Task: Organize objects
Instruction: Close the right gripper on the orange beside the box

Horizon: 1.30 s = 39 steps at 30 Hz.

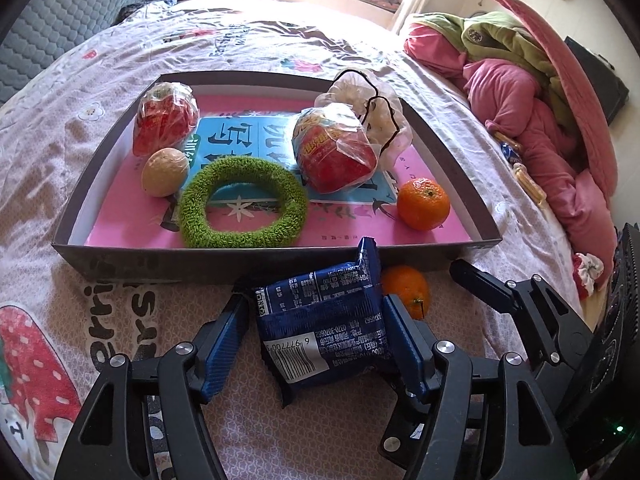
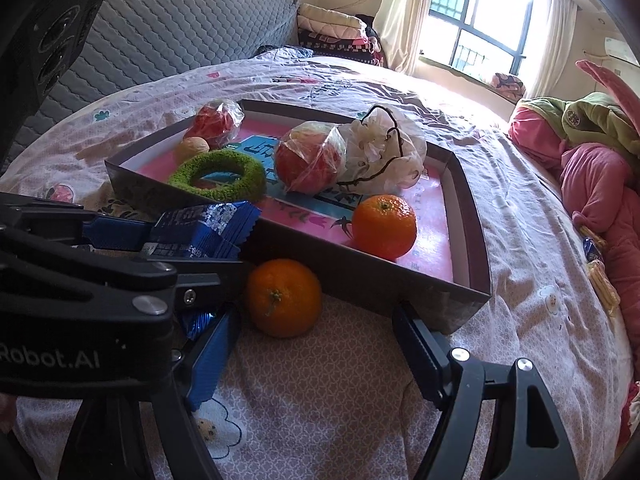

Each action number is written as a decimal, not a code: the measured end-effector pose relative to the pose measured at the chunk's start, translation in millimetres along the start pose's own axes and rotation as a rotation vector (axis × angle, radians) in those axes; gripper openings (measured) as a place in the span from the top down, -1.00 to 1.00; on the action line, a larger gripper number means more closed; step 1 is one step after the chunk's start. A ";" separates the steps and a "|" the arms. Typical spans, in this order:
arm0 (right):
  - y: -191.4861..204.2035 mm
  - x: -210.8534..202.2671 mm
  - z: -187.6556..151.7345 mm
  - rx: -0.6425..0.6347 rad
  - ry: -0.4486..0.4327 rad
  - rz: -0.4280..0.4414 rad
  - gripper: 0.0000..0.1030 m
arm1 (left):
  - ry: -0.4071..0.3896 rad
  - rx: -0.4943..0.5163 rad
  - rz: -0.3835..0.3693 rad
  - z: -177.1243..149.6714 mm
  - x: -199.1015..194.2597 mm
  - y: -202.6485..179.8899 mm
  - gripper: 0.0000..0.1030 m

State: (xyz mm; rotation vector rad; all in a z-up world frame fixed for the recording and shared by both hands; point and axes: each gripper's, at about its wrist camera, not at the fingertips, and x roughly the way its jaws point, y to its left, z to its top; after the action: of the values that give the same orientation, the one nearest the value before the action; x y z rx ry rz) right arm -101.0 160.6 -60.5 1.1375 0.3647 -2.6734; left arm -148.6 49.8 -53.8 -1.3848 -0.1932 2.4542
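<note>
Blue snack packet [image 1: 320, 316] lies on the bedsheet [image 1: 280, 432] at the lower middle of the left wrist view, its top edge leaning on the near wall of the shallow box [image 1: 276, 258]. Left gripper [image 1: 320, 344] stands spread wide around the packet; the pad on the right touches it, the other stands clear. Right gripper [image 2: 316, 356] is also spread wide and empty, at the bottom of its own view, with a loose orange [image 2: 284, 298] just beyond its tips.

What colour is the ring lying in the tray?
Green, with a fuzzy texture. The ring shows best in the left wrist view, lying flat near the tray's front wall.
</note>
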 end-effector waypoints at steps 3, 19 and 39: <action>0.6 0.2 0.5 0.017 -0.002 -0.005 -0.37 | 0.001 -0.003 -0.005 -0.9 1.6 0.7 -0.32; 3.1 -4.7 -1.2 0.026 -0.028 0.086 0.28 | 0.007 -0.011 -0.044 0.5 -3.5 5.7 -0.12; -12.4 -31.8 5.2 0.101 -0.110 0.096 0.28 | -0.078 0.021 -0.037 7.1 -38.4 2.1 -0.11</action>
State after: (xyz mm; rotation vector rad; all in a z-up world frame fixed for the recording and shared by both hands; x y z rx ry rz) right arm -86.4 173.9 -32.1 1.0025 0.1544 -2.6818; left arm -136.6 35.3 -19.5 -1.2666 -0.2089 2.4747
